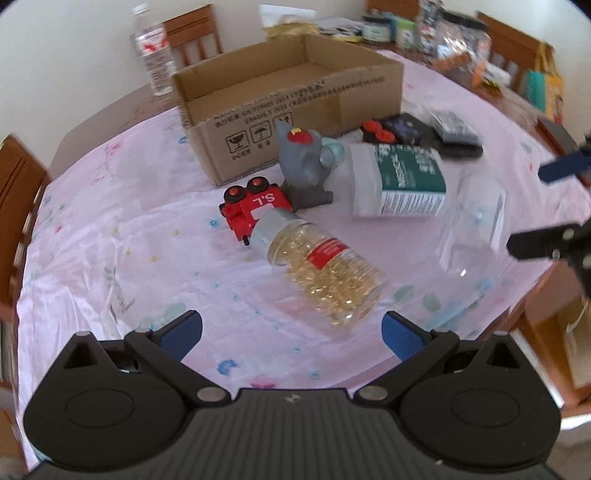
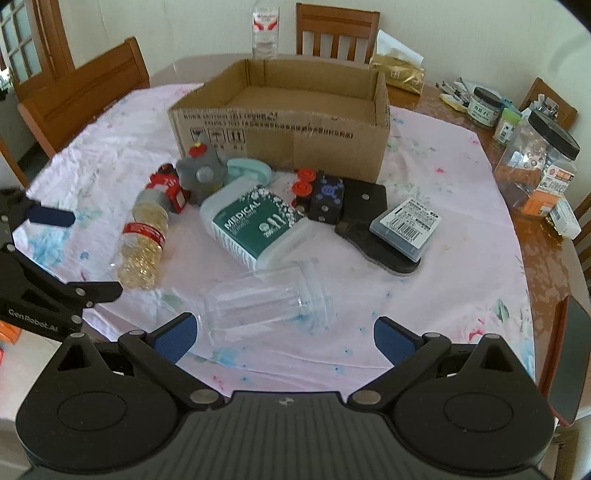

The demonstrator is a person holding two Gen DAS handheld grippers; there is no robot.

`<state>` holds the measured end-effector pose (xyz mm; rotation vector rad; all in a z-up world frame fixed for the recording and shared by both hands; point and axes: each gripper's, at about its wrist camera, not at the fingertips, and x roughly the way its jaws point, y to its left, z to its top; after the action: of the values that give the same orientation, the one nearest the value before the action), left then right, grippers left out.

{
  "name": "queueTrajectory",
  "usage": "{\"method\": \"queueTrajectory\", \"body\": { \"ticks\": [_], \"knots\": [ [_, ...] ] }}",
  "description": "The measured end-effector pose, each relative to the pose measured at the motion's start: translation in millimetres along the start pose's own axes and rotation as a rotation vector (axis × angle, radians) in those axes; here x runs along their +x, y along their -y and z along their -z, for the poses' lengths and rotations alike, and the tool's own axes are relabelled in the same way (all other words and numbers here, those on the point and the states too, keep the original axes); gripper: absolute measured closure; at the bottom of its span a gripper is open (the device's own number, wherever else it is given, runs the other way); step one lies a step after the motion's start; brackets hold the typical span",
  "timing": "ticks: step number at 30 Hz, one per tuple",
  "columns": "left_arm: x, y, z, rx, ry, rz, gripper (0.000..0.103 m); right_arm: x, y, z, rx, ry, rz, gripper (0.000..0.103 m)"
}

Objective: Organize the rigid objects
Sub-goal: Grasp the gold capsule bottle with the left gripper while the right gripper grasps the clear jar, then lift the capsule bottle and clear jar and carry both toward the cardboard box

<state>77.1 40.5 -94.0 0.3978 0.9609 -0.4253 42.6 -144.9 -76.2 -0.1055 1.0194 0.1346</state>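
Observation:
An open cardboard box [image 1: 291, 107] [image 2: 280, 122] stands at the back of the pink tablecloth. In front of it lie a bottle of yellow capsules [image 1: 317, 266] [image 2: 144, 240], a red toy truck [image 1: 255, 210] [image 2: 170, 188], a grey toy figure [image 1: 306, 162] [image 2: 203, 170], a white and green medical bottle [image 1: 399, 181] [image 2: 255, 221] and a clear plastic jar [image 1: 476, 218] [image 2: 266, 299]. My left gripper [image 1: 291, 334] [image 2: 77, 254] is open just short of the capsule bottle. My right gripper [image 2: 286, 338] [image 1: 532, 210] is open just short of the clear jar. Neither holds anything.
A black toy car with red wheels [image 2: 317, 195], a black flat block [image 2: 369, 218] and a small labelled case [image 2: 406, 225] lie right of the medical bottle. Jars and clutter [image 2: 535, 162] crowd the table's right edge. A water bottle [image 2: 265, 29] and wooden chairs [image 2: 85, 88] stand behind.

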Motion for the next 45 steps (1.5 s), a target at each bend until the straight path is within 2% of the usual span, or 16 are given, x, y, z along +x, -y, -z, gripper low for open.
{"method": "queueTrajectory", "body": {
  "ticks": [4,10,19,22,24,29,32,37,40,45],
  "knots": [
    [11.1,-6.1,-3.5,0.065,-0.011,0.015,0.001,6.8,0.7,-3.3,0.026,-0.021,0.014,0.0],
    [22.8,-8.7,-16.0,0.138,-0.008,0.099,0.0,10.7,2.7,-6.7,0.07,-0.029,0.047,0.0],
    [38.3,-1.5,-36.8,0.243,0.021,0.17,0.001,13.1,5.7,-10.5,0.132,-0.028,0.083,0.0],
    [39.6,-1.3,-41.1,0.243,0.032,0.192,0.007,12.7,5.9,-10.6,0.139,-0.029,0.09,0.0],
    [39.9,-2.8,-42.7,0.228,0.029,0.218,0.01,12.3,5.5,-10.8,0.138,-0.029,0.091,0.0],
    [37.5,-7.0,-37.8,0.163,0.018,0.213,0.01,13.0,4.7,-12.1,0.126,-0.032,0.068,0.0],
    [34.5,-12.4,-30.0,0.096,0.002,0.182,0.01,14.3,2.0,-13.4,0.1,-0.033,0.04,0.0],
    [27.9,-29.4,-13.3,-0.074,-0.017,0.108,0.01,19.8,-4.7,-15.7,0.032,-0.043,-0.008,0.0],
    [27.9,-37.4,-4.6,-0.158,-0.018,0.099,0.01,25.9,-12.1,-16.6,-0.023,-0.055,-0.03,0.0],
    [32.0,-34.5,3.0,-0.204,-0.009,0.072,0.009,43.7,-22.6,-14.6,-0.113,-0.089,-0.02,0.0]
  ]
}}
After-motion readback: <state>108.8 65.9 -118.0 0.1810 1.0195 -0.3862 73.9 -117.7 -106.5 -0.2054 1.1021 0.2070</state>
